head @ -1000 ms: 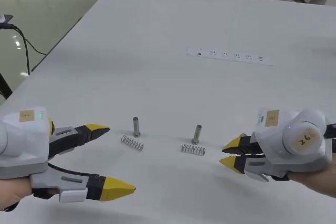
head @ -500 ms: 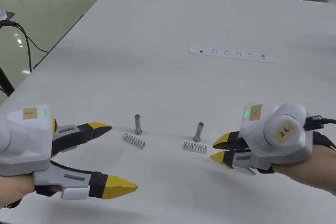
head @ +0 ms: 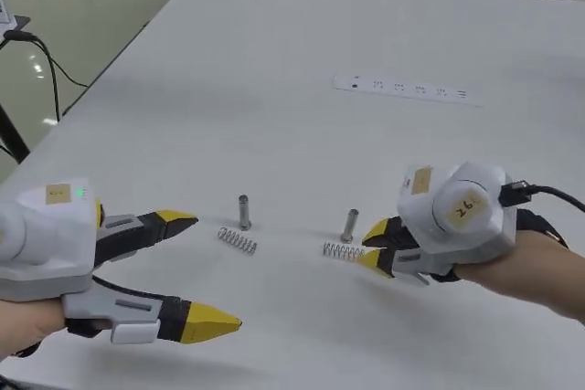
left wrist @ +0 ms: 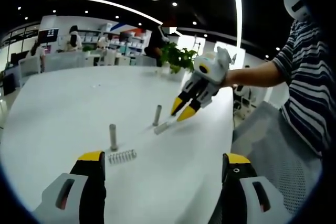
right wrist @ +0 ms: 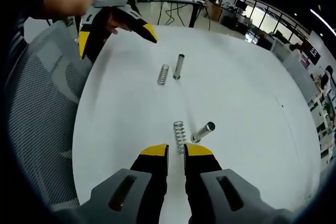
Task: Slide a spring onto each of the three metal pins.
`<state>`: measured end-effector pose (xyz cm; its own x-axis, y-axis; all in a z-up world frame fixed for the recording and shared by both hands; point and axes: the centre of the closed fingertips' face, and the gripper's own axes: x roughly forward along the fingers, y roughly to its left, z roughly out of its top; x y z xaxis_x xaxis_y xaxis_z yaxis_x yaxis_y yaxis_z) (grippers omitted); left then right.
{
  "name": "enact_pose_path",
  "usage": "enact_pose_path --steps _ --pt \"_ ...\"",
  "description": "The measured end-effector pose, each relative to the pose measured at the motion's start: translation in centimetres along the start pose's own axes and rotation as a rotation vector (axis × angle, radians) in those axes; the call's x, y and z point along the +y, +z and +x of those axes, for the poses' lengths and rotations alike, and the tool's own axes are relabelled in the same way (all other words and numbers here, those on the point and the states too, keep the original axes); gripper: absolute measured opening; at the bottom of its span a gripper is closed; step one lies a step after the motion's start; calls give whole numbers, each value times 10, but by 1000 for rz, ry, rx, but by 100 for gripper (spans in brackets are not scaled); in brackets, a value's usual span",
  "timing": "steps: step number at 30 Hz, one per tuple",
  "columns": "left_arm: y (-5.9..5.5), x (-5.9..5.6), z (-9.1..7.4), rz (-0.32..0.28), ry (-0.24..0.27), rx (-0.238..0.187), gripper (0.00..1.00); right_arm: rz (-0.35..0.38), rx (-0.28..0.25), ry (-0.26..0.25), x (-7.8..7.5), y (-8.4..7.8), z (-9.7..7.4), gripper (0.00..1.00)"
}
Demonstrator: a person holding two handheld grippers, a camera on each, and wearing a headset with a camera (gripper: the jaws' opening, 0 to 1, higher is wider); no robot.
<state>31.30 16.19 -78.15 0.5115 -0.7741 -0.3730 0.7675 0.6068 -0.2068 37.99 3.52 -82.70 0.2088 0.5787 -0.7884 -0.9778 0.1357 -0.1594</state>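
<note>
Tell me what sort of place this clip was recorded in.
Probably an open-plan office: a large white table with a power strip on it, a mesh office chair, and a potted plant under strip ceiling lights.

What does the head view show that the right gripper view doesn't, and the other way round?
Head view adds: a black cable on the floor. Right gripper view adds: a mesh chair beside the table. Both share: two pins, two springs lying by them, the left tool and the right tool.
</note>
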Motion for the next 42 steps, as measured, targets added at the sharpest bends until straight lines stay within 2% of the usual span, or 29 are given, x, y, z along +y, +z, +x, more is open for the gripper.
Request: enact_pose_path --steps 14,26,37,42 --pt "-1 1 -4 -5 7 -1 88 3 54 37 -4 -8 20 9" --pt "-3 0 -6 -12 9 0 88 11 88 53 -4 -19 29 9" --pt "-3 -1 -6 -11 10 0 87 9 79 71 0 -16 33 8" --pt "-1 -5 -5 -5 0 -2 87 -2 61 70 3 -11 25 7"
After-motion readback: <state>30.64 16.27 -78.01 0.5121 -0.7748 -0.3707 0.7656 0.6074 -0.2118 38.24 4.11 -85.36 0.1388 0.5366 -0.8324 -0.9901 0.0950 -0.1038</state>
